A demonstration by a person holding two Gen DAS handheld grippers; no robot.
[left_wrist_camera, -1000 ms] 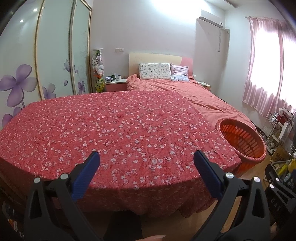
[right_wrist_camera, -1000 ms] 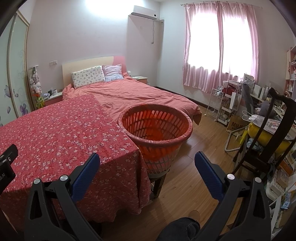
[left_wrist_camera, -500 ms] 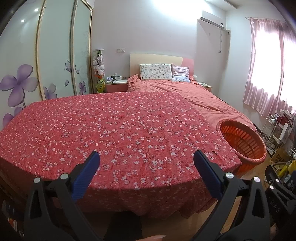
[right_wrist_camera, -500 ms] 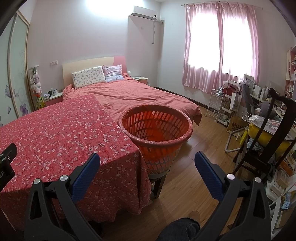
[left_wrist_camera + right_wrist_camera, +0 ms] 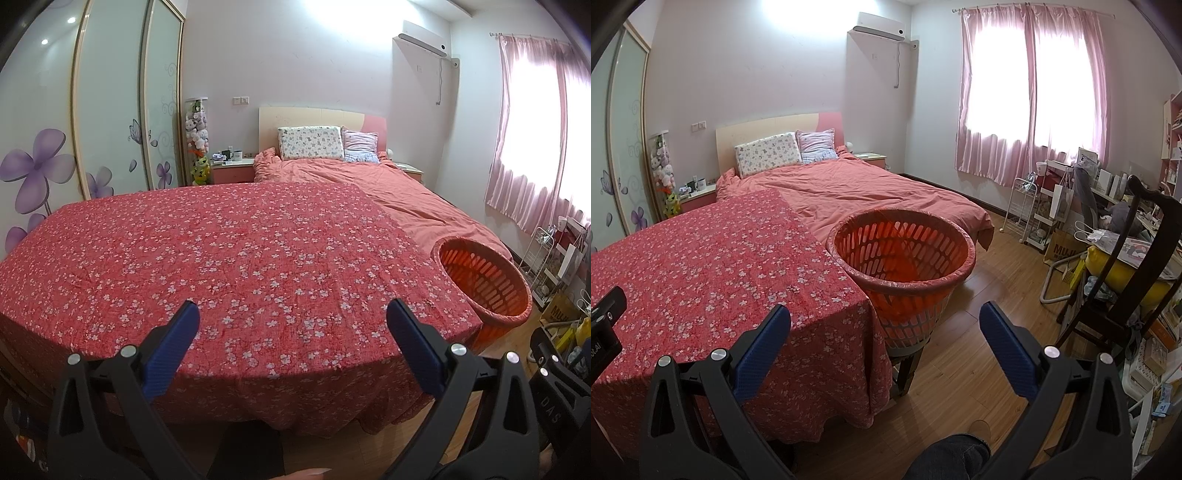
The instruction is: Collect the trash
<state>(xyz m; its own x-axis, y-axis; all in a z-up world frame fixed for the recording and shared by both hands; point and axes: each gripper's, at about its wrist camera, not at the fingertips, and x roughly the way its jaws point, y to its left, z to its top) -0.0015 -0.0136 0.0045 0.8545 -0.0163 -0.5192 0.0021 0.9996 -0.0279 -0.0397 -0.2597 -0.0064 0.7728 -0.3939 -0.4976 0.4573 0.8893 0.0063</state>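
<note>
Both tongs gape empty: left tongs [image 5: 291, 328] over the floral surface [image 5: 236, 258]; right tongs [image 5: 884, 328] nearer the orange basket [image 5: 901, 254], dead ahead; no trash visible.

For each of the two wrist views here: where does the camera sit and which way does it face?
Left wrist: on the open left gripper, facing the floral-clothed table and bed.
Right wrist: on the open right gripper, facing the orange basket and window; a dark-trousered knee shows below.
Shared: table, bed, basket.
</note>
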